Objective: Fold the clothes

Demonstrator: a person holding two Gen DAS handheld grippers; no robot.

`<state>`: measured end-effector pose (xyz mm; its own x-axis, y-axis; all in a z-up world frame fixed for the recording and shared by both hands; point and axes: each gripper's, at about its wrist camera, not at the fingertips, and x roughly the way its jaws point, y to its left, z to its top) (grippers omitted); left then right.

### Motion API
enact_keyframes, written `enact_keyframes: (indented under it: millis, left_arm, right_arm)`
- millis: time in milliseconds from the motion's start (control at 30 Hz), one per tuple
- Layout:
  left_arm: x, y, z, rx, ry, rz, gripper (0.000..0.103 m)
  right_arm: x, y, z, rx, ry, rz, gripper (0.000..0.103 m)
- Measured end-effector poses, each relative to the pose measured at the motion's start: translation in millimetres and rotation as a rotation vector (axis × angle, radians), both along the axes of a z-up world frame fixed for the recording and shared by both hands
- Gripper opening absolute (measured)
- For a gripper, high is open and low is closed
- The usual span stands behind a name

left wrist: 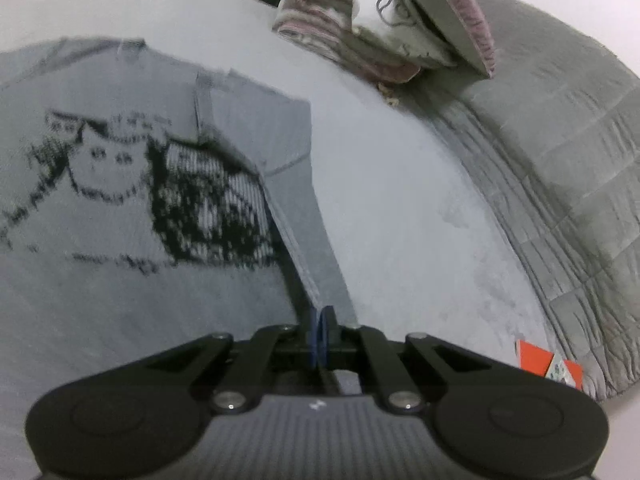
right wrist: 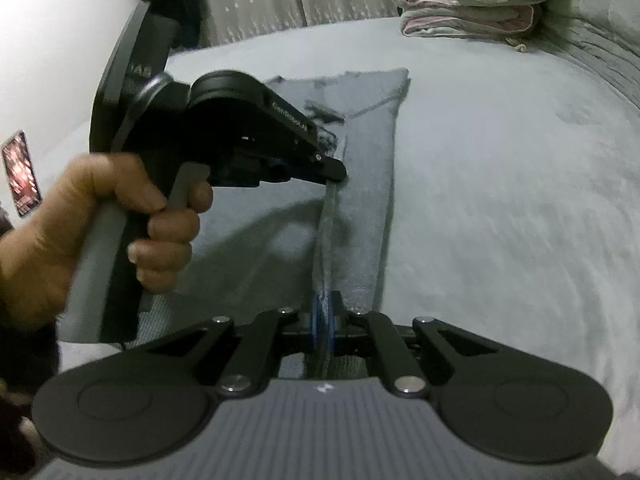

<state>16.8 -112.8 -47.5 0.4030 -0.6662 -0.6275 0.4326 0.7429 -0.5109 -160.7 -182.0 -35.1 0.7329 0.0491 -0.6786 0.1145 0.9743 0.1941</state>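
Nearest the left wrist camera, the left tool (left wrist: 321, 334) has its blue pads pressed together on a raised fold of the grey knitted sweater with a black house pattern (left wrist: 132, 184). The pinched fold runs as a narrow ridge from the pads up and away toward the sweater's far edge. To the left of the ridge the sweater's body lies flat on the pale grey bed sheet (left wrist: 400, 200), its black pattern facing up; to the right a long folded strip of the same knit lies along the ridge.

In the right wrist view, the right tool (right wrist: 325, 326) likewise pinches the same ridge of cloth at its near end. Farther along the ridge the left tool (right wrist: 334, 174) grips it from the left, held by the person's left hand (right wrist: 120, 220). The sweater's long axis runs away from this camera, between the two tools, toward the far edge of the bed.

Beyond the sweater a stack of folded white and pink blankets (left wrist: 384, 28) sits near a grey quilted cover (left wrist: 560, 152). A small orange box (left wrist: 548, 362) lies at the sheet's right edge.
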Motion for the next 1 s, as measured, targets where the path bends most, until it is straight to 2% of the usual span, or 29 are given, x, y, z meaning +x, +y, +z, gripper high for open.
enact_keyframes:
  millis: [100, 200, 267, 333, 367, 533, 667, 767, 800, 833, 1000]
  left_arm:
    - [1.9, 6.7, 3.3, 0.016, -0.024, 0.006, 0.002]
    - [6.0, 6.8, -8.2, 0.079, -0.015, 0.0, 0.003]
    - [7.6, 6.2, -15.9, 0.119, -0.003, -0.011, 0.003]
    - [5.7, 7.0, -17.2, 0.124, -0.005, -0.013, 0.003]
    - [4.6, 7.7, -17.1, 0.125, -0.006, -0.014, 0.004]
    - [-1.4, 15.4, -11.3, 0.145, -0.018, -0.028, 0.012]
    - [-9.6, 29.1, -3.0, 0.196, -0.063, -0.038, 0.029]
    - [-13.5, 44.8, 3.1, 0.23, -0.092, -0.042, 0.033]
    - [-14.6, 51.0, 5.3, 0.24, -0.102, -0.042, 0.035]
    - [-15.6, 57.7, 7.2, 0.249, -0.112, -0.043, 0.038]
    - [-18.7, 97.7, 13.6, 0.278, -0.164, -0.035, 0.043]
  right_arm:
    - [-0.4, 3.6, 7.4, 0.022, -0.008, 0.014, 0.005]
    - [9.1, 7.7, 3.0, 0.033, 0.014, 0.032, 0.006]
    - [17.5, 11.2, -5.4, 0.027, 0.056, 0.051, 0.01]
    - [19.5, 15.3, -15.3, 0.039, 0.108, 0.067, 0.017]
    - [17.8, 17.5, -18.2, 0.039, 0.117, 0.075, 0.017]
    - [5.9, 24.4, -16.7, 0.009, 0.125, 0.106, 0.018]
    - [0.8, 20.4, -14.2, 0.031, 0.138, 0.097, 0.019]
    - [-4.1, 26.0, -12.8, 0.039, 0.143, 0.088, 0.029]
    - [-5.3, 28.8, -11.7, 0.043, 0.143, 0.087, 0.04]
    - [-6.4, 31.9, -10.1, 0.041, 0.142, 0.092, 0.043]
    - [-10.6, 46.6, 0.7, -0.025, 0.144, 0.118, 0.043]
